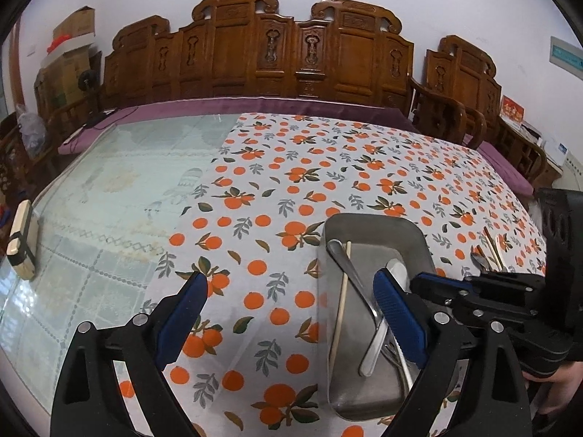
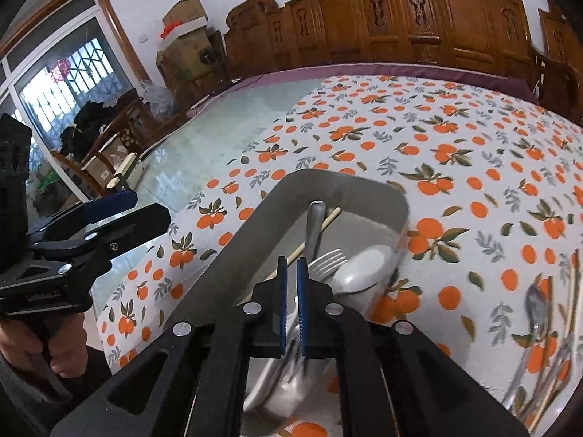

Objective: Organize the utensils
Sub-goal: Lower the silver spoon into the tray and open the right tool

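A metal tray (image 1: 411, 231) (image 2: 251, 229) sits on the orange-print tablecloth. It holds a metal spoon (image 1: 349, 269) (image 2: 314, 225), a wooden chopstick (image 1: 340, 302) (image 2: 329, 216), a fork (image 2: 329, 258) and a white ceramic spoon (image 1: 397, 269) (image 2: 360, 273). My left gripper (image 1: 291, 291) is open and empty, left of the tray, its right finger over the tray. My right gripper (image 2: 292, 298) hovers over the tray's near end with its jaws nearly closed; nothing shows between them. Loose chopsticks (image 1: 493, 249) (image 2: 572, 302) and a metal spoon (image 2: 537, 309) lie right of the tray.
The tablecloth (image 1: 309, 167) covers the right part of a glass-topped table (image 1: 120, 189). A wooden block with black bands (image 1: 22, 240) lies at the table's left edge. Carved wooden chairs (image 1: 291, 54) stand behind the table.
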{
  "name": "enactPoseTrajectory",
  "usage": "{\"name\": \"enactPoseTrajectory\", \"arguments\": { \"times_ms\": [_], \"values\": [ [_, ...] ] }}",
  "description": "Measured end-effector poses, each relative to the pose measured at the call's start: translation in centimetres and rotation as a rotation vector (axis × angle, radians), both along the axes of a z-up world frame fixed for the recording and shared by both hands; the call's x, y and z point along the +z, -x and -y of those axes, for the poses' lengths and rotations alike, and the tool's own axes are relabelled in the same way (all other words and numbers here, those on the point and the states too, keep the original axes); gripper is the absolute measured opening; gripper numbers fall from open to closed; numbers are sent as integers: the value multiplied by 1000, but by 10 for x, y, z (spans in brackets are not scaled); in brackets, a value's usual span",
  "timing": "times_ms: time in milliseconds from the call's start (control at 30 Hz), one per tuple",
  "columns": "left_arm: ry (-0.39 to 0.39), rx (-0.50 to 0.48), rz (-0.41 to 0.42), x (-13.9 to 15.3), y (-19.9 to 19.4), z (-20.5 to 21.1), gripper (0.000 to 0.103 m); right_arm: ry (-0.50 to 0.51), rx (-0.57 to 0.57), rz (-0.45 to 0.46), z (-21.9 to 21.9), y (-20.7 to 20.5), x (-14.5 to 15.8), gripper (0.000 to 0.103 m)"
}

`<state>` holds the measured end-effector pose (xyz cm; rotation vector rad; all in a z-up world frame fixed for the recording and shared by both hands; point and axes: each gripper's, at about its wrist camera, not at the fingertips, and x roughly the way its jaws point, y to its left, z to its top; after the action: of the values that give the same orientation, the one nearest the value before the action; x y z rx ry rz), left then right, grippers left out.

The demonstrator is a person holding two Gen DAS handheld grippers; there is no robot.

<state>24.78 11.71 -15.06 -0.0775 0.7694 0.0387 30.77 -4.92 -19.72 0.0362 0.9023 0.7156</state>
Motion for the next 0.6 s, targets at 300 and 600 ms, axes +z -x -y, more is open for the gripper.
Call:
{"name": "enactPoseTrajectory", "arguments": {
  "times_ms": [300, 600],
  "values": [
    [-3, -50, 21, 7, 1, 24, 88, 49, -46, 105, 53, 27, 30, 10],
    [-7, -141, 38, 12, 1, 68, 88, 75, -183, 122, 137, 50, 41, 25]
  ]
}}
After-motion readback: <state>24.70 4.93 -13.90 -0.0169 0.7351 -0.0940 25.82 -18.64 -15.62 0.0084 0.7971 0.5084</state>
